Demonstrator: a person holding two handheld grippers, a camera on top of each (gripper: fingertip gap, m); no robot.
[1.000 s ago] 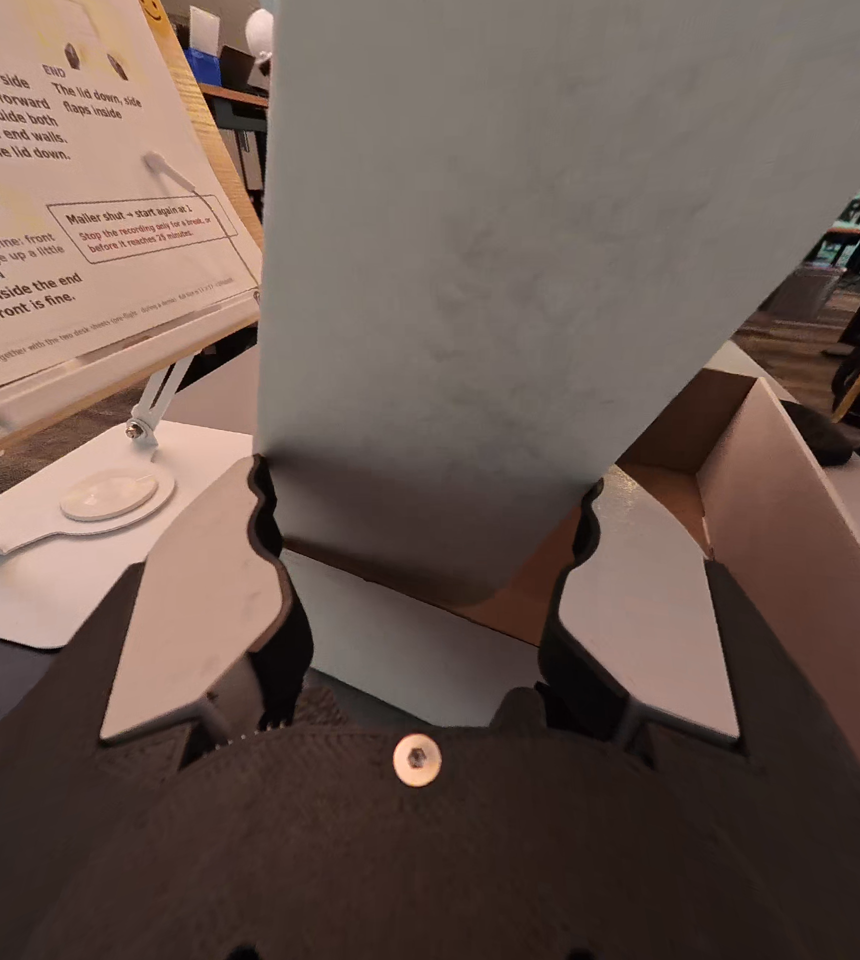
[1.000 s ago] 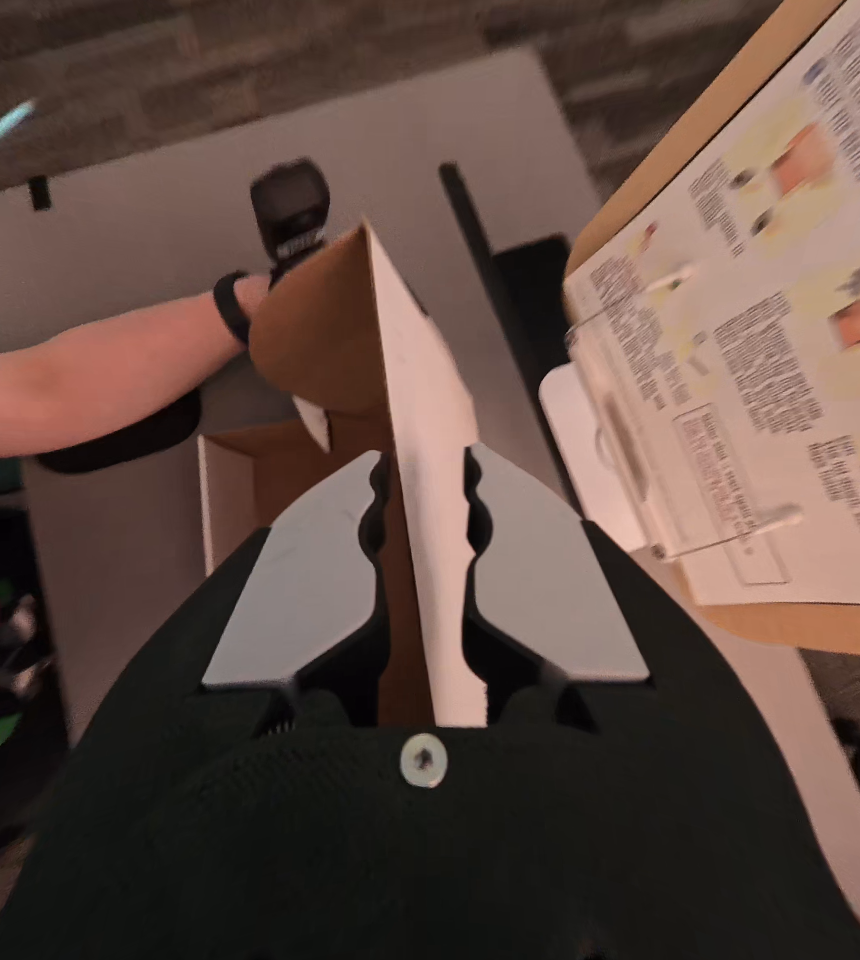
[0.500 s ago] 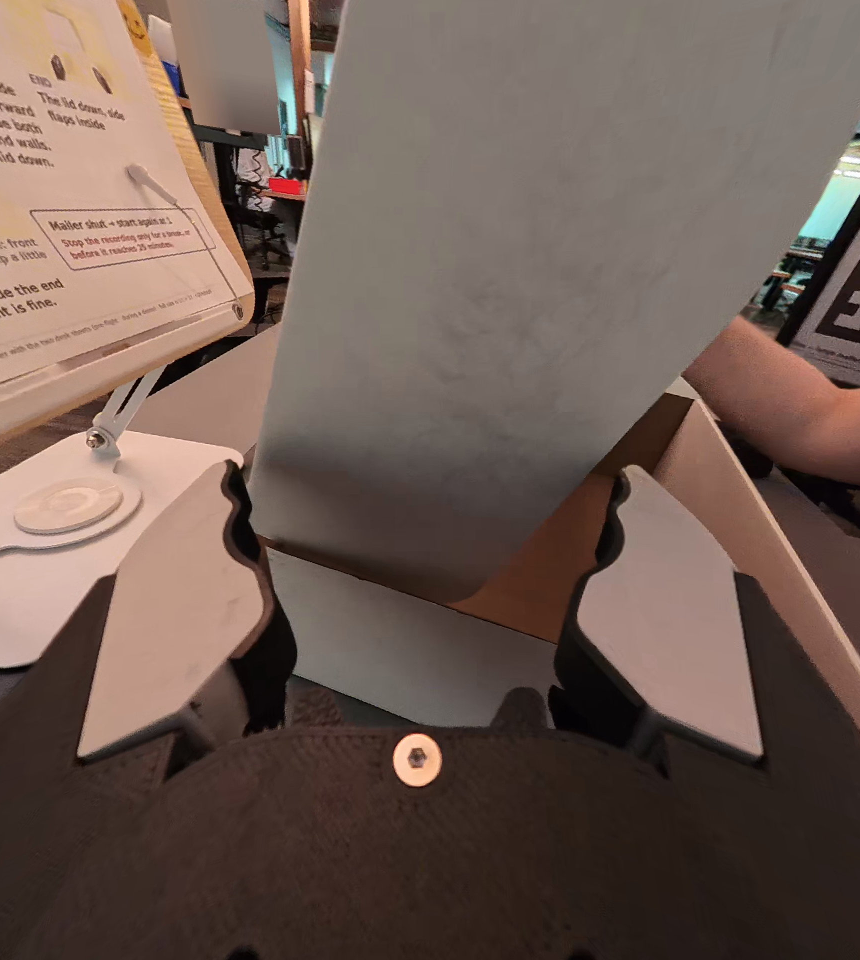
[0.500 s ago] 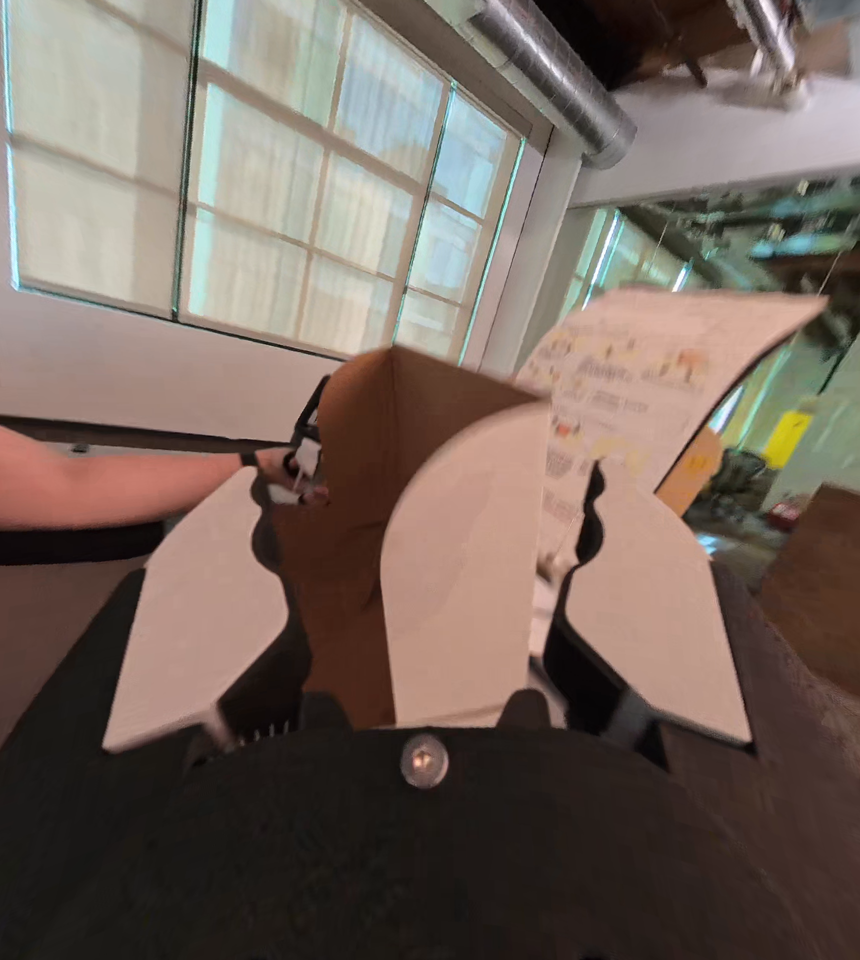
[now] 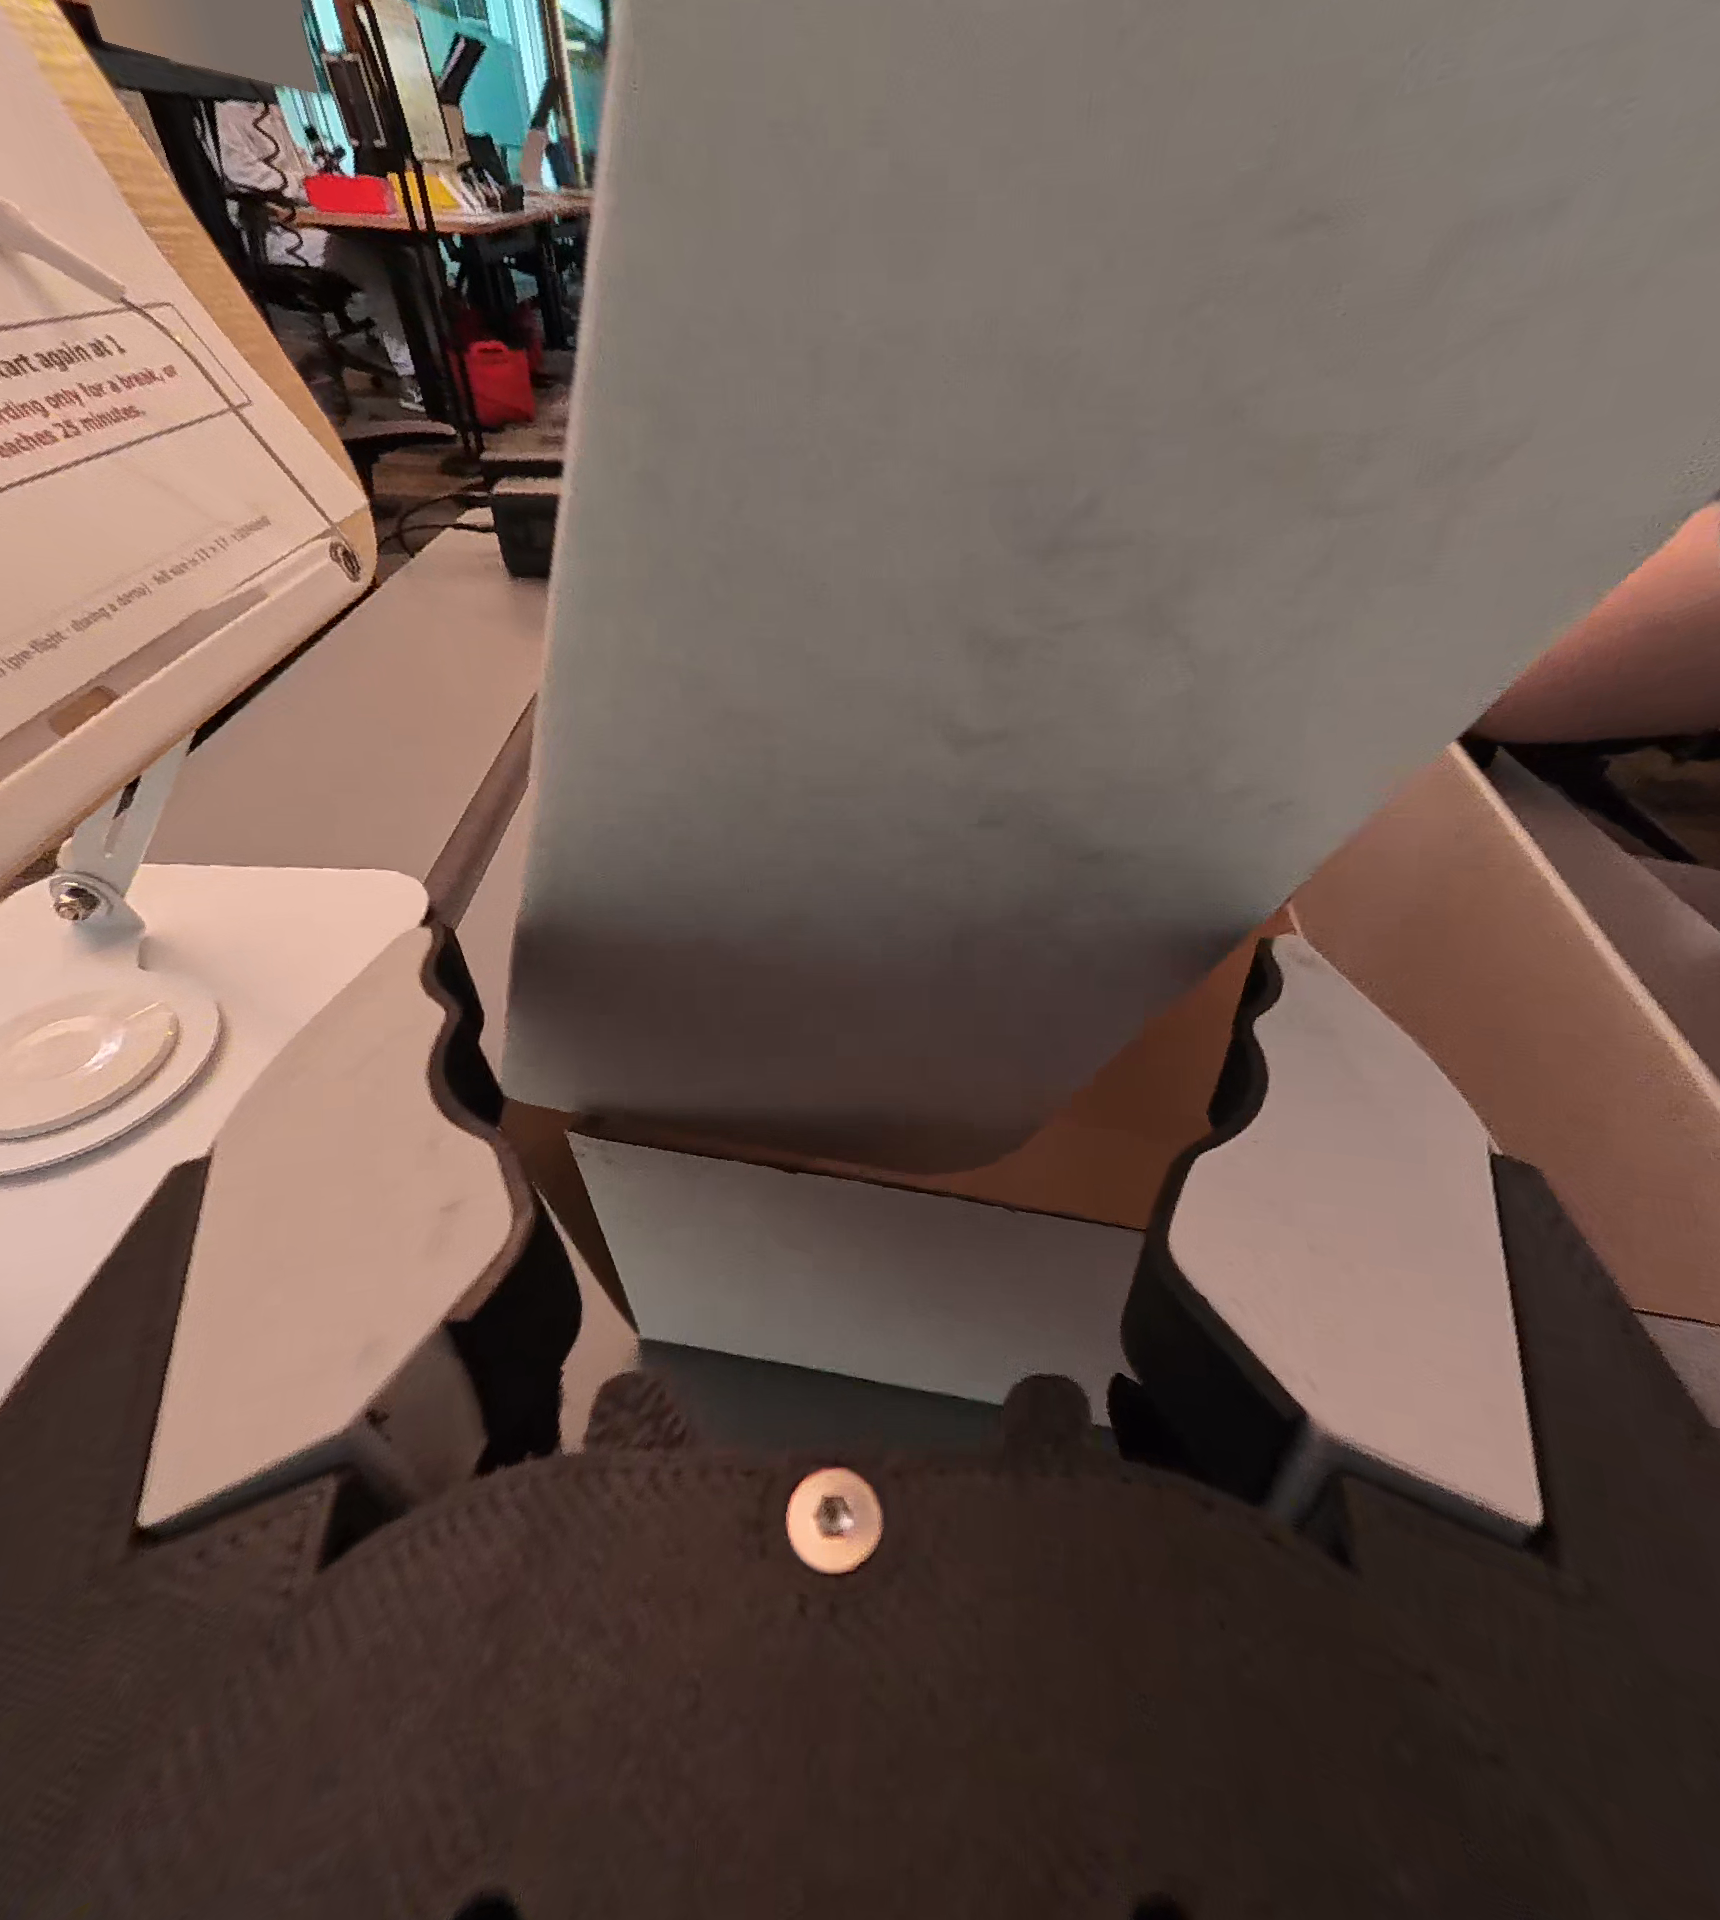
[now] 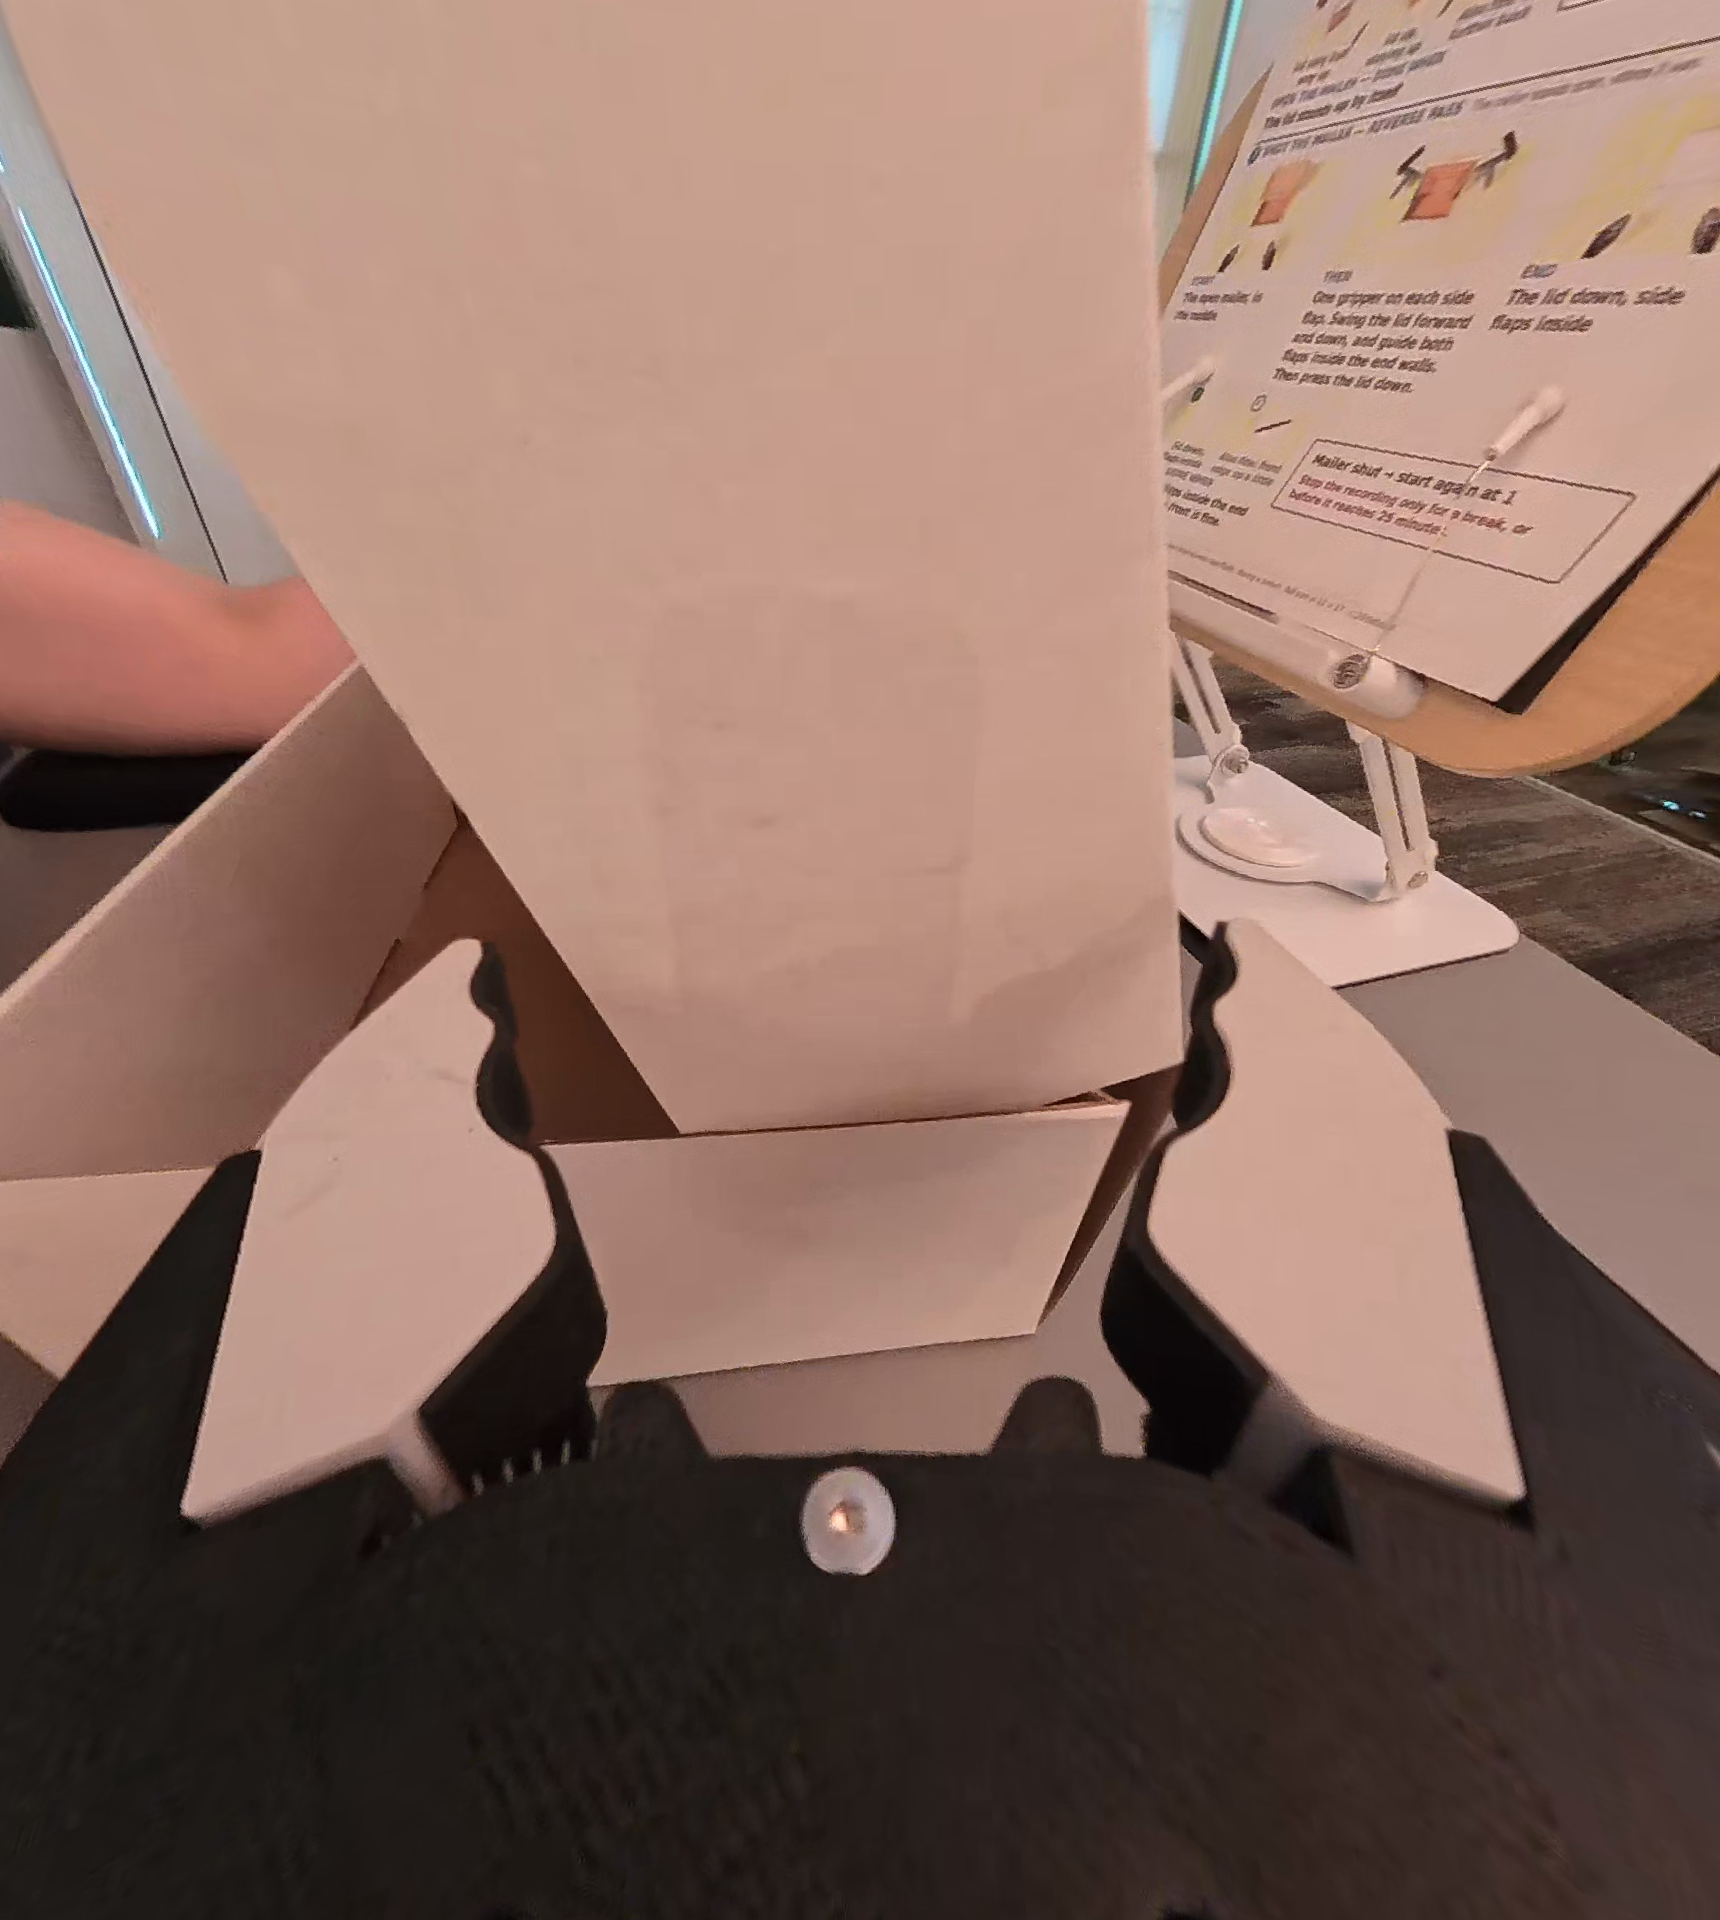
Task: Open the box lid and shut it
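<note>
**An open-plan office set up for recording work**

The place reads as an office or lab workspace. Behind the grey table (image 5: 357, 665) stand long desks (image 5: 440, 218) with rolling office chairs (image 5: 336, 312), cables and red containers (image 5: 492, 379) on the floor. An instruction sheet (image 6: 1458, 343) rests on a wooden reading stand (image 6: 1583, 717) with a white base (image 6: 1355, 914). Carpeted flooring (image 6: 1645, 862) and a tall window frame (image 6: 77, 312) complete the setting.

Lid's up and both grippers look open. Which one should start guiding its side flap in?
Probably either; a slight edge to the right gripper. Its side flap hangs squarely between the open jaws, above the end wall. The left gripper is open too, its flap similarly placed.
</note>
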